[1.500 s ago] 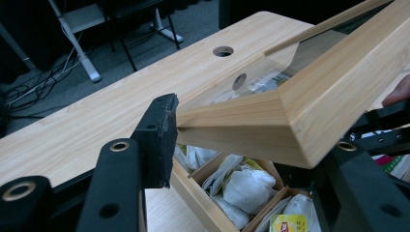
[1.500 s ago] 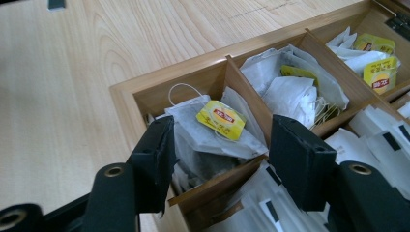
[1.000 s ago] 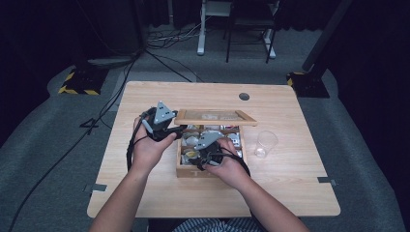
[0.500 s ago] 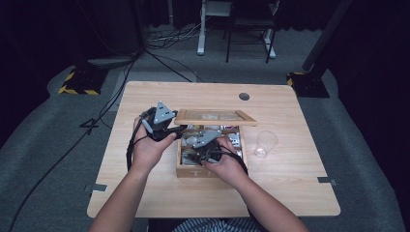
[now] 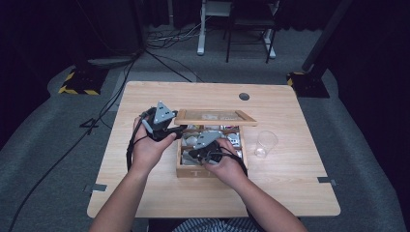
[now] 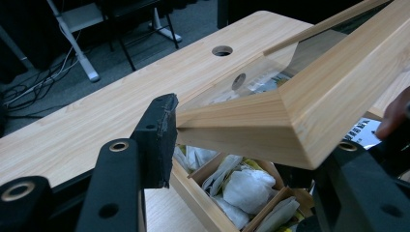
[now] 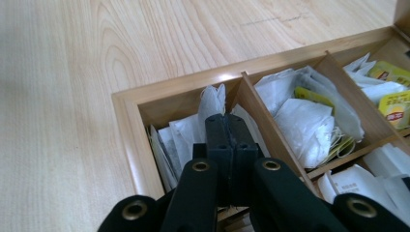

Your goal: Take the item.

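A wooden tea box (image 5: 203,172) sits mid-table, its glass-paned lid (image 5: 215,117) raised. My left gripper (image 5: 171,129) is shut on the lid's left front corner (image 6: 309,106) and holds it up, one pad (image 6: 159,140) against the wood. My right gripper (image 5: 193,152) reaches down into the box's near-left compartment (image 7: 130,125). Its jaws have just been closing and now stand together (image 7: 226,121), pinching a white tea bag (image 7: 212,99) whose top sticks up past the tips. More white and yellow bags fill the neighbouring compartments.
A clear plastic cup (image 5: 265,143) stands on the table right of the box. A round cable hole (image 5: 244,96) lies near the far edge. Bare wood spreads to the left of and in front of the box. Cables trail off the table's left side.
The right gripper's jaws have closed inside the box's near-left compartment. Both hands and the raised lid have stayed in place.
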Motion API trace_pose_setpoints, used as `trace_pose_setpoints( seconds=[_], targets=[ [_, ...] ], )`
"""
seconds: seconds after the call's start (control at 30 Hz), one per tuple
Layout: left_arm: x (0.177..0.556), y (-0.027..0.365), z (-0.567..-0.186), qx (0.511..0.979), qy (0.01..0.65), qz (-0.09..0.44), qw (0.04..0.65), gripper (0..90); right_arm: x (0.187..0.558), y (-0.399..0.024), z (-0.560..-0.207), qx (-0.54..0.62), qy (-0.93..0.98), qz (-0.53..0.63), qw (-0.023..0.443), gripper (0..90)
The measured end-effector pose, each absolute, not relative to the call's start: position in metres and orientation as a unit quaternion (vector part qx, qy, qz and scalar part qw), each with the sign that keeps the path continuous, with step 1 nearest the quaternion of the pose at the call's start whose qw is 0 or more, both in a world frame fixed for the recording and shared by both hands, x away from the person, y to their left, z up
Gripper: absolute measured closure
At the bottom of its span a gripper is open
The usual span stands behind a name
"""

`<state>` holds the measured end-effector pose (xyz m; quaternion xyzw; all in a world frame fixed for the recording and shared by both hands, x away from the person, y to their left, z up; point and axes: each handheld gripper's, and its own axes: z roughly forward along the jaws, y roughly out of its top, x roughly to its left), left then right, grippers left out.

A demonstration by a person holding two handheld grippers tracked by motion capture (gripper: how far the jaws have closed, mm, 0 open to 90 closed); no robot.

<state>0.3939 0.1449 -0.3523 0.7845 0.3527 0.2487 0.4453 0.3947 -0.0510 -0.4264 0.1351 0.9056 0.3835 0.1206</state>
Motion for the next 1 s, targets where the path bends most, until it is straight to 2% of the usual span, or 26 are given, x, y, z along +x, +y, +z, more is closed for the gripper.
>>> trace_pose_setpoints(
  seconds=[1.0],
  targets=[
    [0.394,0.144,-0.352,0.788,0.350,0.249,0.440,47.9,0.371,-0.116,-0.382,0.183,0.854,0.462,0.153,90.0]
  ],
)
